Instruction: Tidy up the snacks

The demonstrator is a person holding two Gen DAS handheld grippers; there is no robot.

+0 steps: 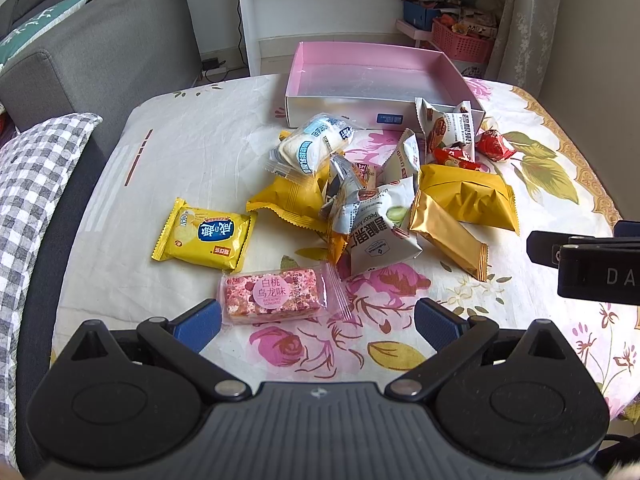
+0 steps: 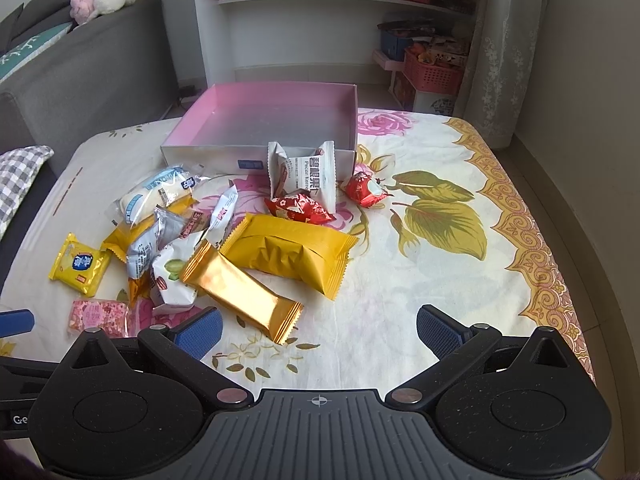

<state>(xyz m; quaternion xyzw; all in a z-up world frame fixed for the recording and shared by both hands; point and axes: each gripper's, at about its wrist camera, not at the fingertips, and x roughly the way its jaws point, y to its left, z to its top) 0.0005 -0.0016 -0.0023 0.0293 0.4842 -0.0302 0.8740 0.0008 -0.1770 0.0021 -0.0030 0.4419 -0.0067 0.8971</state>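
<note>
Several wrapped snacks lie in a loose pile on a floral tablecloth in front of an empty pink box (image 1: 294, 76) (image 2: 192, 120). In the left wrist view my left gripper (image 1: 318, 322) is open, just short of a pink nougat bar (image 1: 274, 294), with a yellow cracker pack (image 1: 204, 236) to its left. In the right wrist view my right gripper (image 2: 318, 330) is open and empty, just short of a gold bar packet (image 2: 240, 290) and a larger yellow packet (image 2: 292, 254). Red candies (image 2: 366, 190) and a white pecan packet (image 2: 308, 174) lie near the box.
A grey sofa (image 1: 92, 60) with a checked cushion (image 1: 28, 184) stands left of the table. White shelves (image 2: 300, 8) and pink baskets (image 2: 434, 70) stand behind. The right gripper's body (image 1: 592, 264) shows at the left view's right edge. The table's right half (image 2: 460, 280) holds only the cloth.
</note>
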